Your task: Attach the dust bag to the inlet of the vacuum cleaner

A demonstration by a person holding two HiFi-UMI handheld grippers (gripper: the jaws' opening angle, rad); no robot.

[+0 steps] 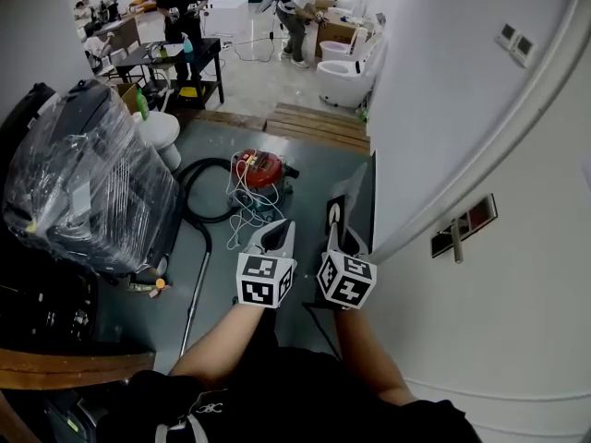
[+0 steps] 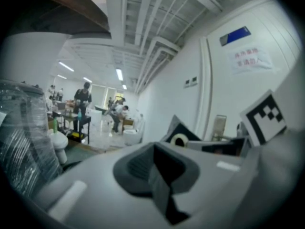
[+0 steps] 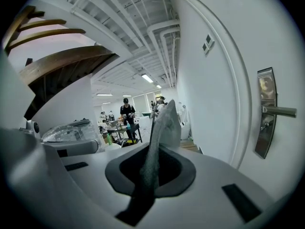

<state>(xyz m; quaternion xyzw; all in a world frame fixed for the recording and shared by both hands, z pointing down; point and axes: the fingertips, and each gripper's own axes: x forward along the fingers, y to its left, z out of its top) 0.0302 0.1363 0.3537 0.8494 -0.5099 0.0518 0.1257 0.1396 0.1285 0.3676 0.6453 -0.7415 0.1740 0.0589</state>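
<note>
Dust bag (image 1: 351, 201) is up in the air in front of you, just off the white wall (image 1: 480, 109), pinched by your right gripper (image 1: 346, 241). In the right gripper view, that gripper's (image 3: 150, 171) fingers are clamped on the grey fabric edge of the bag (image 3: 162, 128), which sticks straight up out of them. The bag's black card collar with its round hole faces your left side, and it shows in the left gripper view too (image 2: 188, 133).

Your left gripper (image 1: 275, 233) sits just beside the right one, not touching the bag as far as I can see. Its fingers (image 2: 155, 168) are pressed together with nothing between them.

The red vacuum cleaner (image 1: 259, 167) is on the grey floor ahead of both grippers, well apart from the bag. A black hose (image 1: 189, 192) loops off its left side and a pale cord (image 1: 245, 206) is piled by it. A plastic-wrapped black bundle (image 1: 92, 183) sits off to your left.
</note>
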